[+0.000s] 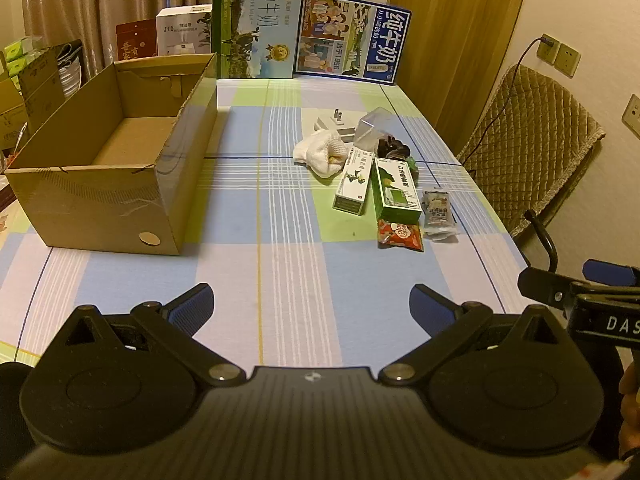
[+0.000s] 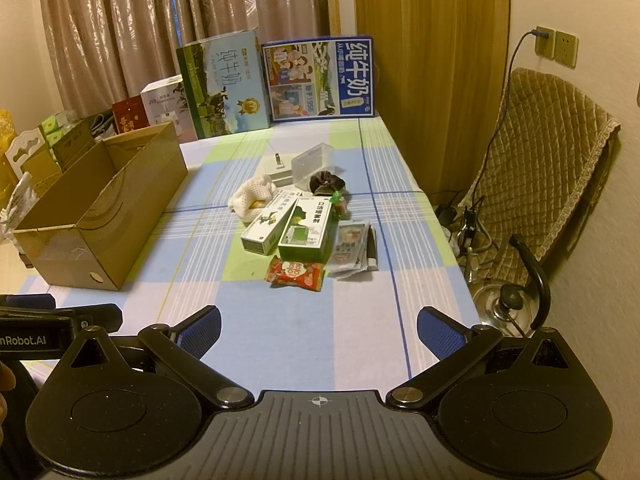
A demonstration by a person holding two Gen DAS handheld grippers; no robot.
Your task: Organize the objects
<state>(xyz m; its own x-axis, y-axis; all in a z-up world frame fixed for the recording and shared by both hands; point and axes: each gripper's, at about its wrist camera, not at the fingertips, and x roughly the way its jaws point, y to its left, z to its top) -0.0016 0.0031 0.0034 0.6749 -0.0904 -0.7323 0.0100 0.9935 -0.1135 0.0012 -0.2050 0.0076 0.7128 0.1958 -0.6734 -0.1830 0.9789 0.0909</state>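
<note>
Beyond right gripper point(image 2: 319, 330): red packet point(image 2: 296, 273)

- left gripper point(image 1: 312, 304) hangs over the near edge of the counter point(image 1: 288, 272), tilted downward, its blue-padded fingers point(image 1: 196, 302) spread wide with nothing between them.
- right gripper point(image 2: 319, 326) hangs beside it over the same near edge, tilted down likewise, fingers point(image 2: 438, 334) wide apart and empty.
- each gripper shows at the edge of the other's view, side by side.
</note>
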